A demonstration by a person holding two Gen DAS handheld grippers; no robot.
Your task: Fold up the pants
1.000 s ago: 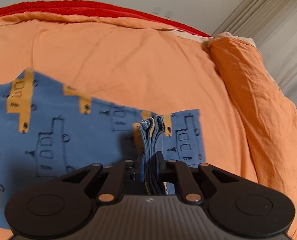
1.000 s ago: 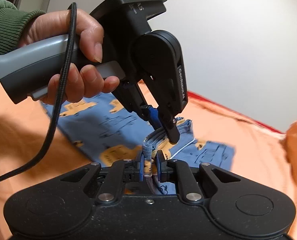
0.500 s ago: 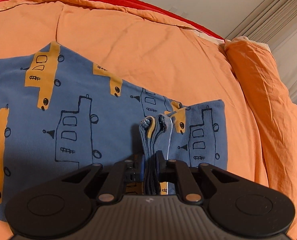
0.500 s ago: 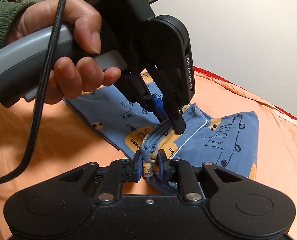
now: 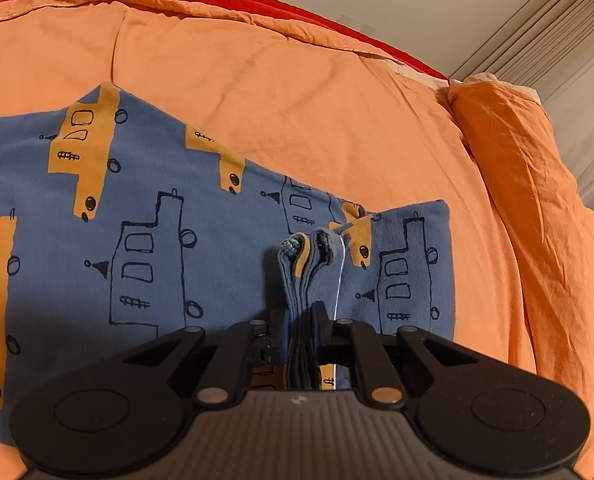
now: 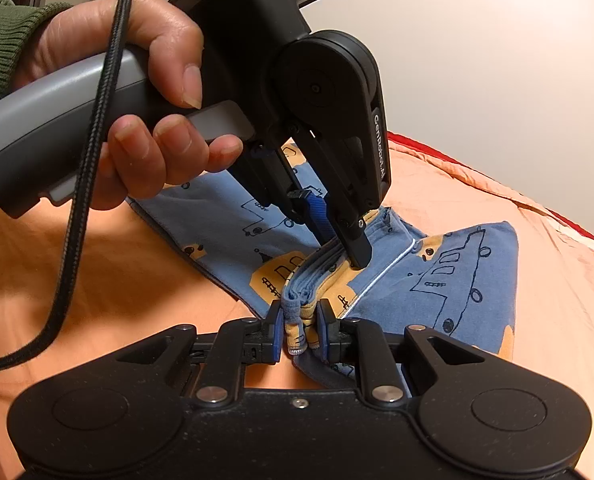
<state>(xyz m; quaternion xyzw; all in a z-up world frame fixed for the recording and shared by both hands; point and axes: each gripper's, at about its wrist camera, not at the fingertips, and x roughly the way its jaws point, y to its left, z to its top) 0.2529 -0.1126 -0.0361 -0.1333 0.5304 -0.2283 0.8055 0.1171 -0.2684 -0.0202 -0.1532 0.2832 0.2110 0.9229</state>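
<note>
Both the left gripper (image 5: 301, 322) and right gripper (image 6: 299, 330) clamp the blue pants (image 5: 157, 216), apparently its bunched edge, over orange bedding (image 5: 297, 100).

Both wrist views look closely along their jaws over the bed (image 5: 297, 92); both share the pants (image 5: 157, 248) (bunched hem).
</note>
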